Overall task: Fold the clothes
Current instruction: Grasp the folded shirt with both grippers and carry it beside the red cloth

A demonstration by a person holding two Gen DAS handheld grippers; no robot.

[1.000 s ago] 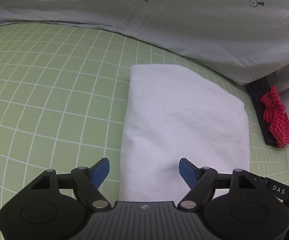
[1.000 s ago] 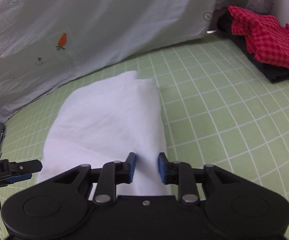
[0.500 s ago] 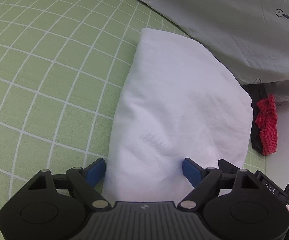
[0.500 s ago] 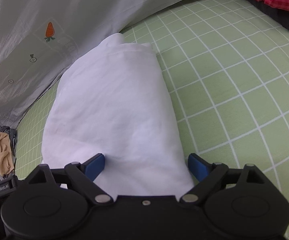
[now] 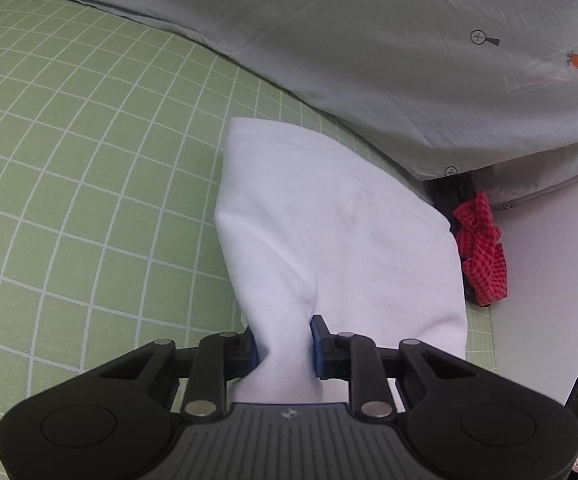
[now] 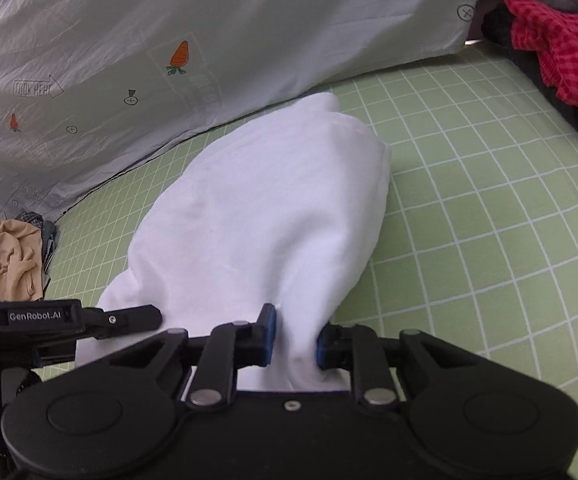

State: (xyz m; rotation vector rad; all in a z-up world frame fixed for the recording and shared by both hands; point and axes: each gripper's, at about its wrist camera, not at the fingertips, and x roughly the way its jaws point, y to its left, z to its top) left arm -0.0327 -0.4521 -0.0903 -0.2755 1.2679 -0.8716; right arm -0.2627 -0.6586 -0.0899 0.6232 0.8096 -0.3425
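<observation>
Both grippers pinched the near edge of the white garment: left gripper, right gripper. It lay on the green checked sheet, long axis running straight away from both (neither nearer).

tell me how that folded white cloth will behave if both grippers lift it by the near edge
Likely floppy: the white cloth bunches into soft creases where the left gripper and right gripper pinch it, so the far end should sag. It looks thin, so probably light. The folded layers may slide apart on the green checked sheet, since only the near edge is clamped.
</observation>
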